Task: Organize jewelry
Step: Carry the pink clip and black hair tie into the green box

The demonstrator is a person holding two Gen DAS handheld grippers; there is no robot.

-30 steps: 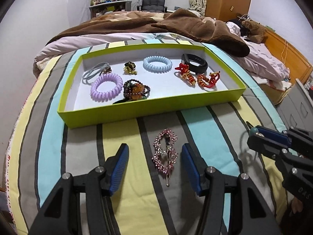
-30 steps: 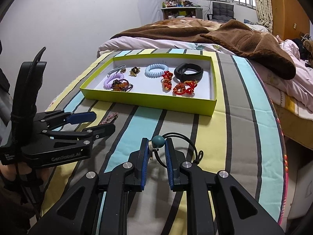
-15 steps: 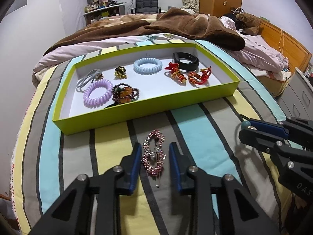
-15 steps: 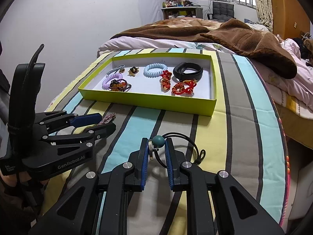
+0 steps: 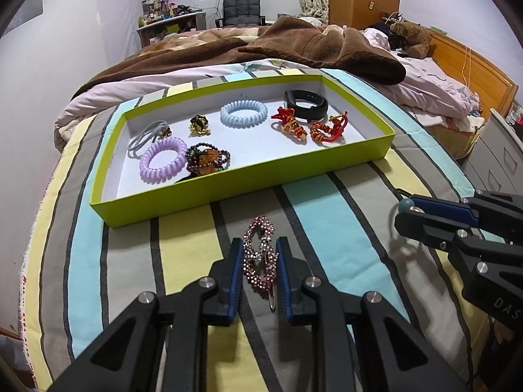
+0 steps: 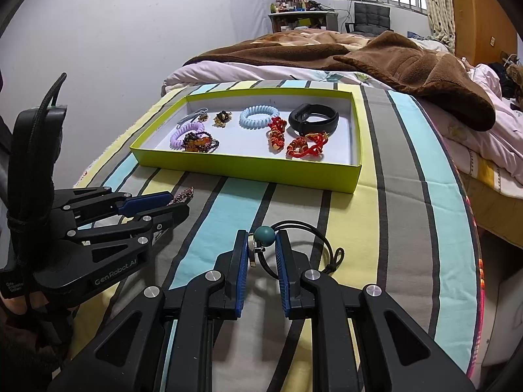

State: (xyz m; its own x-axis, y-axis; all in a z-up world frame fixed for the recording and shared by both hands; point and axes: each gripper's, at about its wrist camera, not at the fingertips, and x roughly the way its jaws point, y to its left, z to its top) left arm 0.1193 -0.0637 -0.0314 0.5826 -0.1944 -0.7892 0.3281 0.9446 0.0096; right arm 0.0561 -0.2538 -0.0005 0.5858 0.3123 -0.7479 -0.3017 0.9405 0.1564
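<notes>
Pinching a sparkly pink clip [image 5: 260, 256], the left gripper [image 5: 260, 266] sits bottom middle; the right gripper [image 6: 261, 256] squeezes a green-bead band [image 6: 265, 236].

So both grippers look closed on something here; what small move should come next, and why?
Probably lift both pieces and carry them toward the green tray. The left gripper has its pads against the pink rhinestone hair clip, and the right gripper pinches the black cord hair tie at its teal bead. Both pieces lie outside the tray, which holds the other items.
</notes>
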